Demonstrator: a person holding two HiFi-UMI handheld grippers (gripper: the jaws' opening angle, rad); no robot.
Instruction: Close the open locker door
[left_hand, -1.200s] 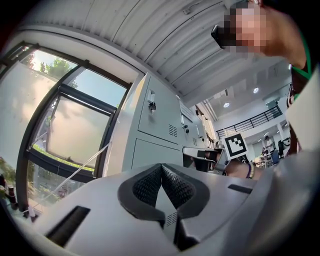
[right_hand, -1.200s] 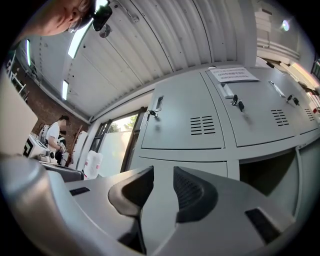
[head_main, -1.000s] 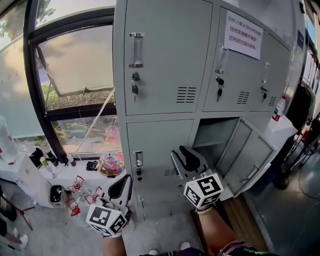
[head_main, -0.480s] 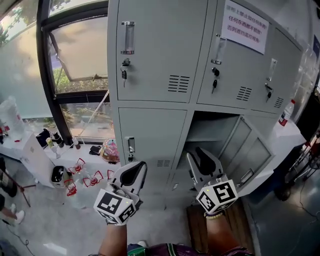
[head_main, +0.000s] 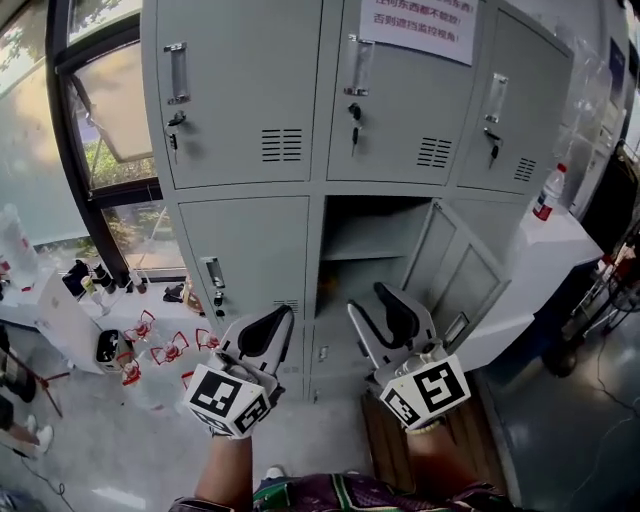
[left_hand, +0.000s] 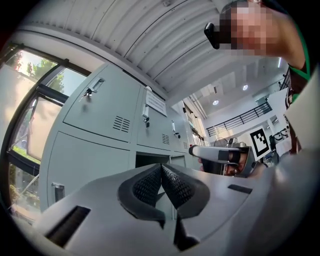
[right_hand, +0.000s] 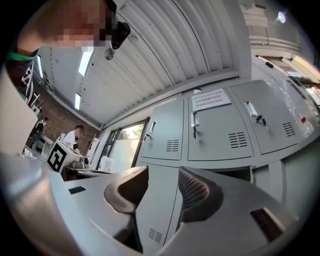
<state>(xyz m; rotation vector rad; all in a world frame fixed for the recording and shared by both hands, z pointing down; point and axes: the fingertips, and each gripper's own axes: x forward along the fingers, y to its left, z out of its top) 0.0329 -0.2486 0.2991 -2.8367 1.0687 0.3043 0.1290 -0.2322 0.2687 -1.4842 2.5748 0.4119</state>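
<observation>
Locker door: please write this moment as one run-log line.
locker door: open, untouched | left gripper: shut, empty | right gripper: open, empty, jaws just been opening

Red-capped bottle (head_main: 545, 192) on white counter (head_main: 545, 252) at right; paper notice (head_main: 418, 20) above; window (head_main: 105, 115) at left.

The head view looked steeply down from close before the lockers (head_main: 240, 100), floor (head_main: 130, 460) at the bottom edge. Both gripper views sat low and near, facing the same lockers and tilting up to the ceiling (left_hand: 125, 30). All three shared the grey locker fronts.
</observation>
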